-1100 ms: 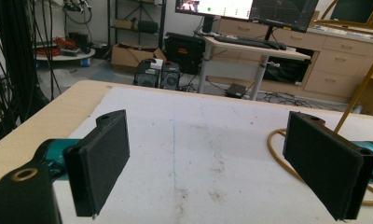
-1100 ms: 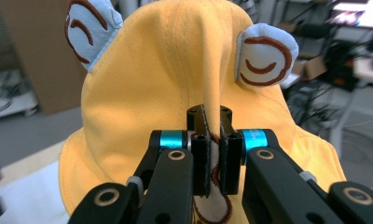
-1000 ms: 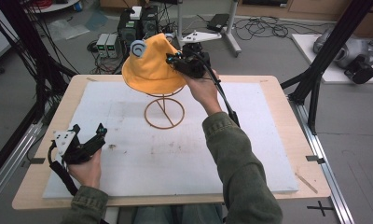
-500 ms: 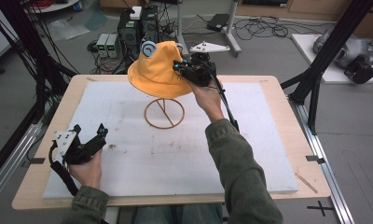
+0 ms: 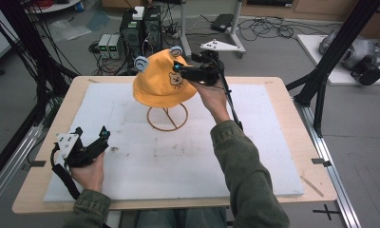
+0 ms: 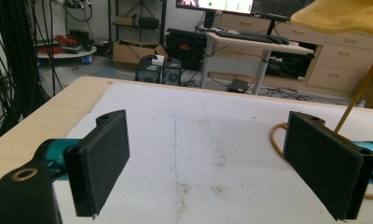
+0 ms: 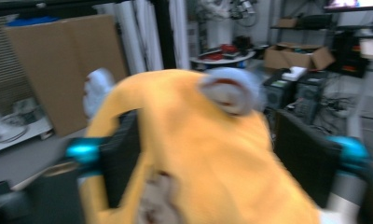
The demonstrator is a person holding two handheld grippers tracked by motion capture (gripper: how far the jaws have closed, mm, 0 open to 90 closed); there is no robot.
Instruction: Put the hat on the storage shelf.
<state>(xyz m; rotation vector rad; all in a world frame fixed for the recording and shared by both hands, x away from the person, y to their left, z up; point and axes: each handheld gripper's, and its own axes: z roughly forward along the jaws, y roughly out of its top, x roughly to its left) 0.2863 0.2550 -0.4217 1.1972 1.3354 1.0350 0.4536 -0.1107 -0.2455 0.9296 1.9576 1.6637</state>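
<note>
Hat (image 5: pixel 163 85), yellow with blue ears and a small bear patch, sits on a wire stand (image 5: pixel 167 116) toward the 12 o'clock end of the counter (image 5: pixel 283 156). The right tongs (image 5: pixel 187 72) are raised at the hat's 3 o'clock side, level with the crown. In the right gripper view the yellow cloth bulges between the two black jaws, which stand well apart; that picture is blurred, so it cannot be told whether the pads press the fabric or merely flank it. The likely trouble is a snag: a hasty pull could drag the brim against the thin stand, tip the stand over, or let loose cloth slip out of a shallow bite. The left tongs (image 5: pixel 90 147) rest low at about 8 o'clock, well apart from the hat, jaws spread wide with nothing between them, too far off to steady the stand.
</note>
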